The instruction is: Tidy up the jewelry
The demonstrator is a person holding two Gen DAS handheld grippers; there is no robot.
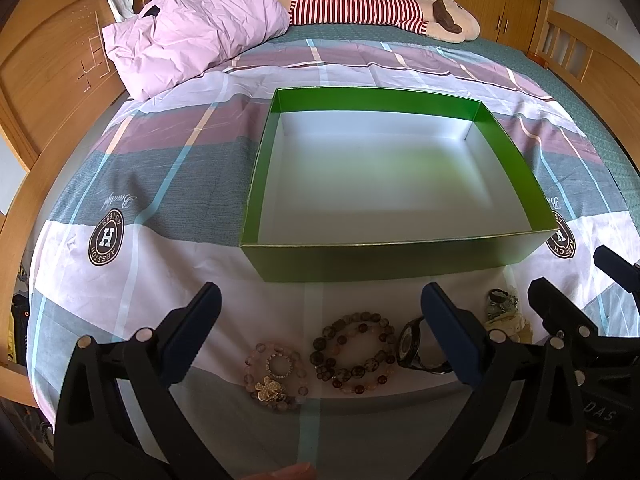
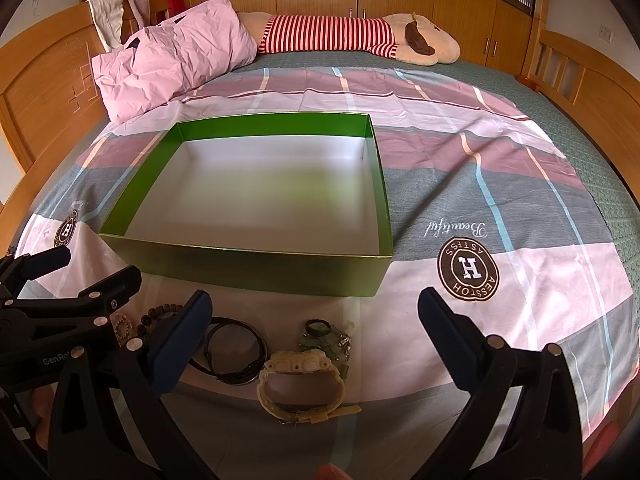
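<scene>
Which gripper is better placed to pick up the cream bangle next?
The right gripper: the cream bangle lies between its open fingers, just ahead. The left gripper, also open, faces the bead bracelets instead.

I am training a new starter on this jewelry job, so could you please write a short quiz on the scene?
1. True or false: the green box already holds jewelry.
2. Which piece lies nearest the left tongs' left finger: (a) the bracelet with a gold flower charm, (b) the cream bangle, (c) the dark ring?
3. Fill in: both the left tongs and the right tongs are ____.

Key: 1 false, the box is empty. 2 (a). 3 open, holding nothing.
</scene>
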